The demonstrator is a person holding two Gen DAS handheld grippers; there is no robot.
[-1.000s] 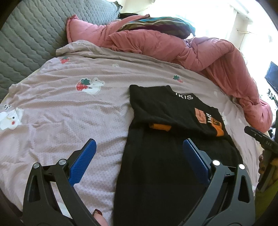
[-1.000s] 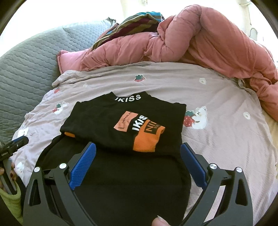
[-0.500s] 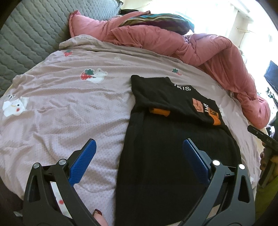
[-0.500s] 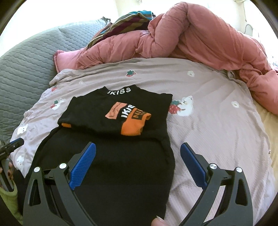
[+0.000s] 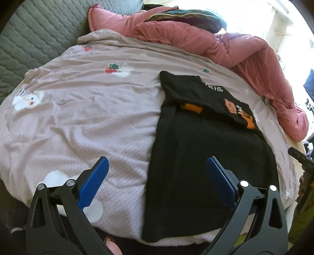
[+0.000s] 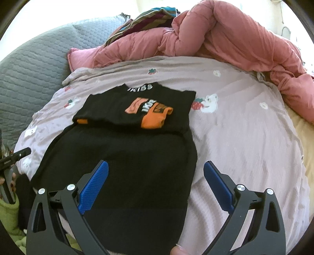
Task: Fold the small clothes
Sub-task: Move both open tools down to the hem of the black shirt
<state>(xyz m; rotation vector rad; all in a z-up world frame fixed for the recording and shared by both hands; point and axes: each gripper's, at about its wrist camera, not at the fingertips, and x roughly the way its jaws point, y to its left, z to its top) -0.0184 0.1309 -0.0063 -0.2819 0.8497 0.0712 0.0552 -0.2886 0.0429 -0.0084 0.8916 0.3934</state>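
A black garment [image 5: 206, 149] with orange patches and white lettering lies flat on the bed, its top part folded down over the body. It also shows in the right wrist view [image 6: 127, 153]. My left gripper [image 5: 157, 166] is open and empty, above the garment's near left edge. My right gripper [image 6: 156, 170] is open and empty, above the garment's near right edge. The right gripper's tip [image 5: 300, 157] shows at the right edge of the left wrist view. The left gripper's tip [image 6: 15, 157] shows at the left edge of the right wrist view.
The bed has a mauve sheet [image 5: 88, 117] with strawberry and bear prints. A bunched pink duvet [image 6: 225, 39] lies along the far side and right. A grey quilted headboard [image 5: 39, 35] is at the left. A striped cloth [image 6: 149, 17] sits behind the duvet.
Both grippers have pulled back toward the near edge of the bed, so the garment sits farther away and more of its lower half shows. Both stay open.
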